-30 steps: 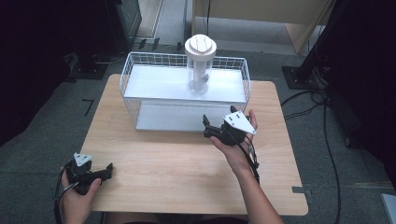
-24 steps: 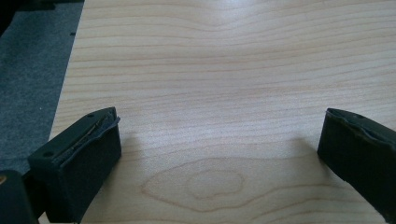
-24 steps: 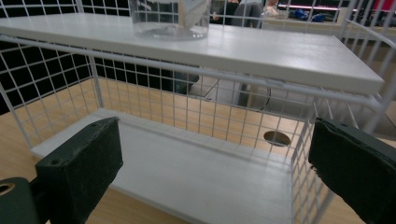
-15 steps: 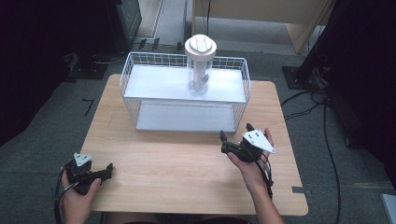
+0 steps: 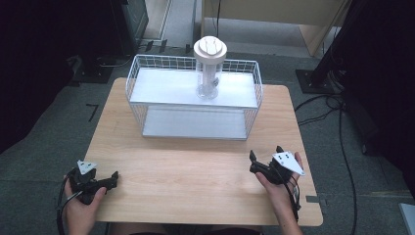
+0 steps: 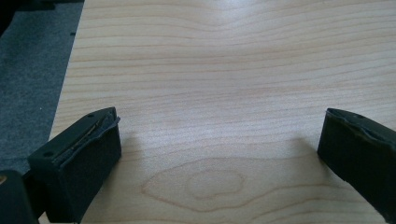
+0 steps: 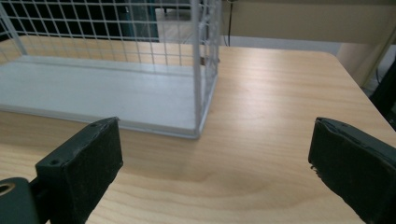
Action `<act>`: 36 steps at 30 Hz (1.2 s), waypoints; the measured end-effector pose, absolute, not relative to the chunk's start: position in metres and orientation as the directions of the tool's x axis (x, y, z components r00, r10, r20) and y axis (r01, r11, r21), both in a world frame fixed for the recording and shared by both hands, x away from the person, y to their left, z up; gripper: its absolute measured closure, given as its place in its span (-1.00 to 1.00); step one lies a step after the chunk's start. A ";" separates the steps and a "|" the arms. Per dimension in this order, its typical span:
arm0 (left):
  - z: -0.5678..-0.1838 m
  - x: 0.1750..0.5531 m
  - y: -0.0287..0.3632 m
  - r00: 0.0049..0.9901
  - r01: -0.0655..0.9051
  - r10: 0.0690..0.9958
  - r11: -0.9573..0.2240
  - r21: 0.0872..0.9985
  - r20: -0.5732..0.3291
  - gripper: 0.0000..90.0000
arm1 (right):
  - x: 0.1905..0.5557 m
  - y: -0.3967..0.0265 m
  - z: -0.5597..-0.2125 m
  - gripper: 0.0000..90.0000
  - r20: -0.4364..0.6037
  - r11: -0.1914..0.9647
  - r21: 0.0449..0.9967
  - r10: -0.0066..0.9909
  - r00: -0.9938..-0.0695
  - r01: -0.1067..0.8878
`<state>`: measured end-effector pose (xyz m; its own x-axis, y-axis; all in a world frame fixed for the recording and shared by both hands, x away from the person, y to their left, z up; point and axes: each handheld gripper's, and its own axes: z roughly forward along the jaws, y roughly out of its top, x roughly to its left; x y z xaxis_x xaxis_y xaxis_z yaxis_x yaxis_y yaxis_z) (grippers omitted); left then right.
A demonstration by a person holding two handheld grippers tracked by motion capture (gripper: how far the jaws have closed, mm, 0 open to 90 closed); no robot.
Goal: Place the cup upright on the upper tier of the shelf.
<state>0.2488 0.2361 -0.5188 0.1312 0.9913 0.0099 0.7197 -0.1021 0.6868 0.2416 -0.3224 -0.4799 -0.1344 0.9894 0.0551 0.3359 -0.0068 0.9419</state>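
Note:
A white wire rack (image 5: pixel 193 105) with two white shelves stands at the back of the wooden table (image 5: pixel 195 171). On its upper shelf stands a clear jar with a white round lid (image 5: pixel 210 66). My left gripper (image 5: pixel 113 178) rests at the table's front left corner, open, with bare wood (image 6: pixel 219 140) between its jaws. My right gripper (image 5: pixel 259 164) sits near the front right, open and holding nothing. The right gripper view looks at the rack's lower shelf (image 7: pixel 98 95) and its wire corner (image 7: pixel 203 70).
Grey carpet (image 5: pixel 63 117) surrounds the table. Black stands and cables (image 5: pixel 337 103) lie on the floor to the right. A beige cabinet (image 5: pixel 274 12) stands behind the table. Bare wood stretches across the front half between the two grippers.
My right gripper has drawn back from the rack toward the front right of the table, still open. The left gripper has stayed where it was.

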 end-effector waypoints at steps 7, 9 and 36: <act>-0.519 0.249 0.236 0.131 0.720 0.991 -0.102 0.687 0.010 -1.00 | 0.228 -0.338 -0.495 -0.93 0.064 -0.024 0.931 0.993 -0.097 0.364; -0.519 0.249 0.236 0.131 0.720 0.991 -0.102 0.687 0.010 -1.00 | 0.222 -0.346 -0.502 -0.93 0.064 -0.028 0.924 0.995 -0.081 0.380; -0.519 0.248 0.235 0.134 0.720 0.991 -0.104 0.686 0.010 -1.00 | 0.185 -0.406 -0.520 -0.93 -0.027 0.024 0.856 1.000 -0.002 0.517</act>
